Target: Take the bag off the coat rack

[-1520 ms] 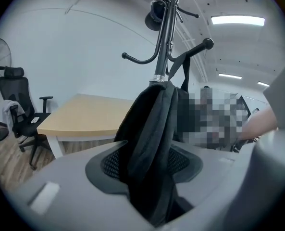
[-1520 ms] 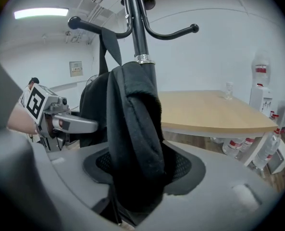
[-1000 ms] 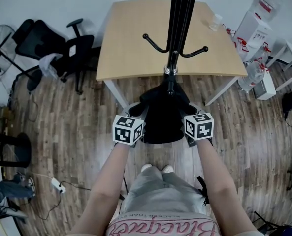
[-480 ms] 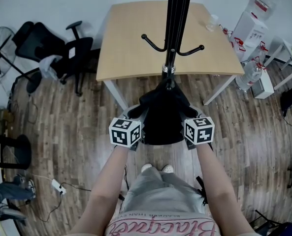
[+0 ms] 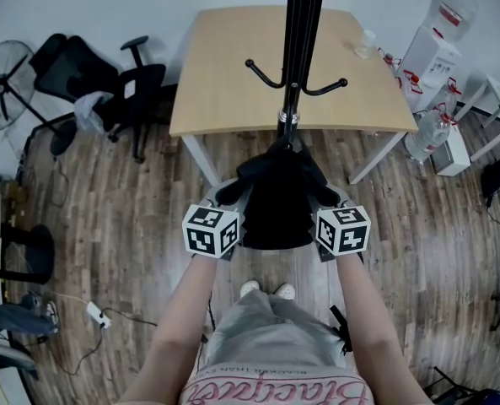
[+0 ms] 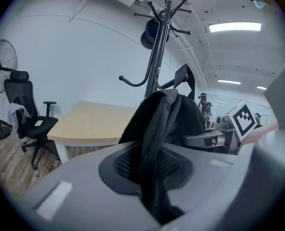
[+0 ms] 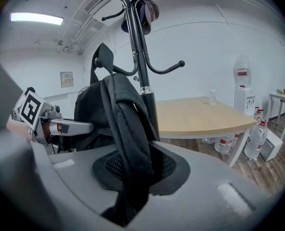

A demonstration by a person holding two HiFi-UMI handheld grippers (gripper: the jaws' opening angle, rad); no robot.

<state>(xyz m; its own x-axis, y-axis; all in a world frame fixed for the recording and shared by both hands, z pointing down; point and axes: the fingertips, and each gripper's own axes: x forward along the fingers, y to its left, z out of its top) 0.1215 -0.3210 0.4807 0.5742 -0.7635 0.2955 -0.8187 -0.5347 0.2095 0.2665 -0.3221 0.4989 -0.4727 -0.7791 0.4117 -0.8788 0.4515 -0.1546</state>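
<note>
A black backpack point(image 5: 275, 202) hangs against the pole of the black coat rack point(image 5: 293, 74), just below its lower hooks. My left gripper point(image 5: 231, 197) is shut on one shoulder strap point(image 6: 154, 143), which runs down between its jaws. My right gripper point(image 5: 331, 196) is shut on the other strap point(image 7: 131, 148). The bag's top handle point(image 7: 103, 57) stands up at the tip of a lower hook; I cannot tell whether it still hangs on it. Each gripper shows beyond the bag in the other's view.
A wooden table point(image 5: 224, 74) stands right behind the rack. Black office chairs point(image 5: 123, 83) and a fan point(image 5: 1, 95) are at the left. A water dispenser point(image 5: 431, 49) and bottles point(image 5: 431, 129) are at the right. A dark hat point(image 7: 144, 13) hangs high on the rack.
Both grippers have come slightly nearer to me and a little apart, and the backpack has moved with them. Their hold on the straps has not changed.
</note>
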